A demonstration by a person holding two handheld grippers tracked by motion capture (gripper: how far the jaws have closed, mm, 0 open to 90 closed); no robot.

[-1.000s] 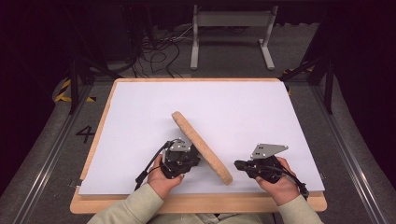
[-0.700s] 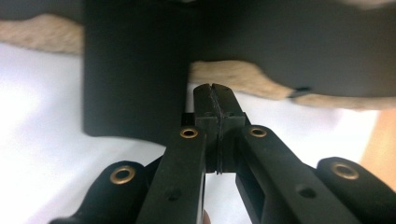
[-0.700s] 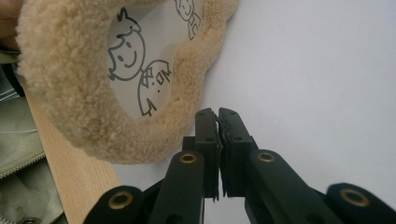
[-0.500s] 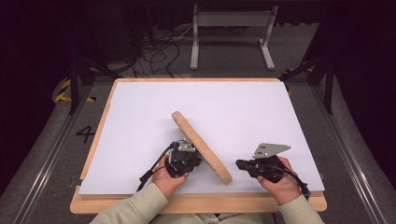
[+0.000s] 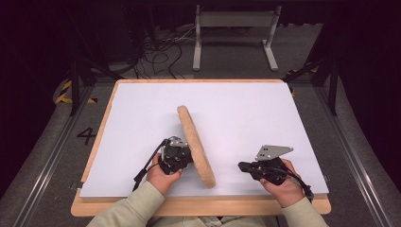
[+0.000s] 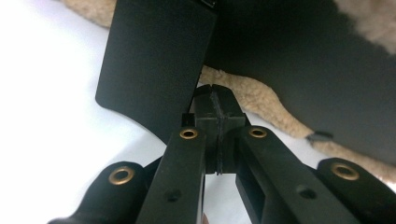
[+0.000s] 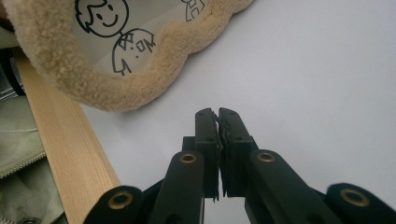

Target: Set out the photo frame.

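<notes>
Since the earlier frames, the near end of the fleece-edged frame [image 5: 195, 142] has been swung toward the left tongs [image 5: 188, 155], so that it is stood more steeply on its edge; the right tongs [image 5: 241, 166] have been kept in place.

Nearest, both tongs are held low over the sheet. The left tongs [image 6: 218, 116] are clenched, their black jaws pressed together with nothing seen between them, and their tips are placed just beside the frame's back. That back [image 6: 289, 70] is seen as a smooth, matt black panel, from which a flat black prop flap [image 6: 149, 60] with rounded corners is hung, just left of the jaw tips. The right tongs [image 7: 218, 116] are likewise clenched on nothing and are pointed across bare sheet.

The frame is placed between the two tongs, near the left pair and well apart from the right. Its border [image 7: 116, 32] is made of tan, curly fleece with a scalloped outline, and a pale face with line-drawn cartoon figures is enclosed by it.

A smooth white sheet [image 5: 246, 113] is laid over a light wooden board [image 5: 198, 205], whose edge is left showing as a rim. Ample open room is left beyond both tongs and to the right pair's outer side.

Farthest, loose cables [image 5: 161, 52] and a metal stand [image 5: 234, 19] are seen on the grey floor.
</notes>
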